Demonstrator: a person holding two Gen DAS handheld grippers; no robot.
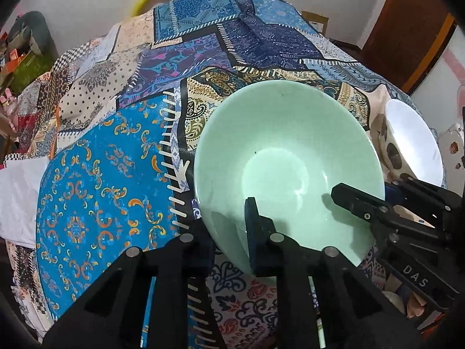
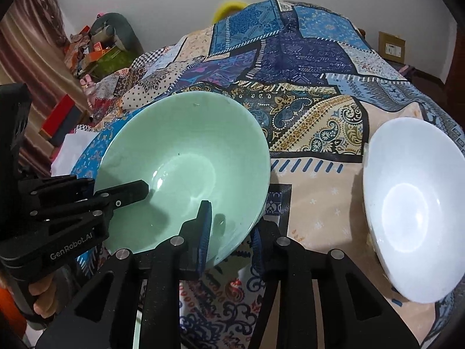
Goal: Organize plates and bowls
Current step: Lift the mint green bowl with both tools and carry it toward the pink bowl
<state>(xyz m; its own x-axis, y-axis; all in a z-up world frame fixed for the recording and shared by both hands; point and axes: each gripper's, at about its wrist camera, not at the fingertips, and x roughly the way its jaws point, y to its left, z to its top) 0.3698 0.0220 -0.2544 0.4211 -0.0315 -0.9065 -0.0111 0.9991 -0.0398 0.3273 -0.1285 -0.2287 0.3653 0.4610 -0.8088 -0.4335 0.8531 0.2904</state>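
This looks like a room in a home. A bright patchwork cloth covers the table. Boxes sit piled at the far left, beside a curtain.

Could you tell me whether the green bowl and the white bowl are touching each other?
Apart. The right wrist view shows a broad strip of patterned tablecloth between the green bowl and the white bowl.
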